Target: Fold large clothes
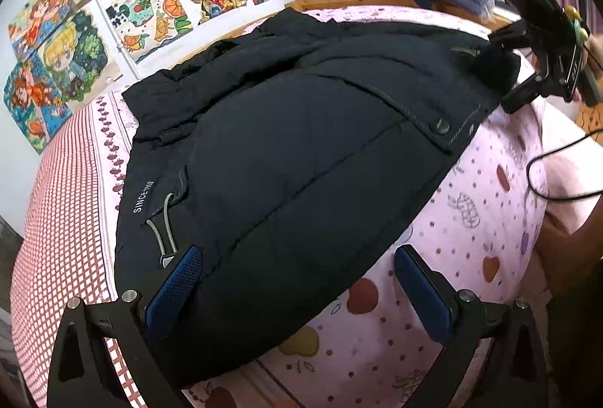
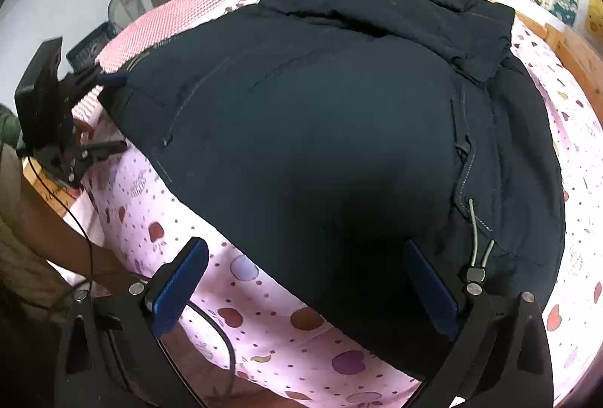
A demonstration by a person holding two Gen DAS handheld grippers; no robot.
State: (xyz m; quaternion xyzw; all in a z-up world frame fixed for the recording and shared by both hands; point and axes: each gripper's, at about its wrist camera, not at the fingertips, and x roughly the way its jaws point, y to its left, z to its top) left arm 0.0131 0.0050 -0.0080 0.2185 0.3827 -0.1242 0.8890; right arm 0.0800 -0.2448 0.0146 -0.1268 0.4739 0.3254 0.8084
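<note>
A dark navy padded jacket [image 1: 286, 151] lies on the pink fruit-print bedsheet [image 1: 471, 189]. Both the left gripper [image 1: 297, 279] and right gripper [image 2: 307, 279] hold their fingers wide, gripping nothing. Each should probably pinch the hem's full thickness before folding.

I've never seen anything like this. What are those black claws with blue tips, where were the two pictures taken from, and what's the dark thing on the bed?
No robot here: a person holds a hand-operated gripper in each hand, and a wide-angle camera on each one looks along its two blue-padded fingers. One picture comes from the left gripper, the other from the right gripper. Each camera also catches the other tool at the picture's edge. On the pink fruit-patterned bedsheet lies a big dark navy padded jacket, partly folded, with a grey elastic drawcord at its hem. Both sets of fingers are spread open at the jacket's near edge, holding nothing.
</note>
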